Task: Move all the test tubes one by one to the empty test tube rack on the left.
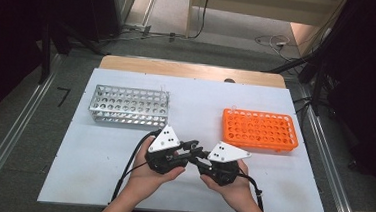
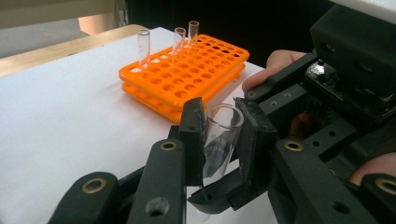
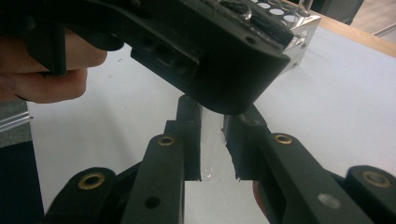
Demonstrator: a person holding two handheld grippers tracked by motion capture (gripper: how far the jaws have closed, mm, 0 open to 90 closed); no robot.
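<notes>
Glass tubes: 1 held [image 2: 219, 140], 3 racked [image 2: 179, 39] | orange rack [image 2: 187, 74] x1 | steel rack [image 1: 128, 105] x1

So I've got my left gripper [image 1: 189, 150] and right gripper [image 1: 198, 159] tip to tip near the front middle of the white surface [image 1: 97, 160]. Silver rack [image 1: 128, 105] sits back on my left, orange rack [image 1: 259, 129] on my right, both well apart from my hands.
</notes>
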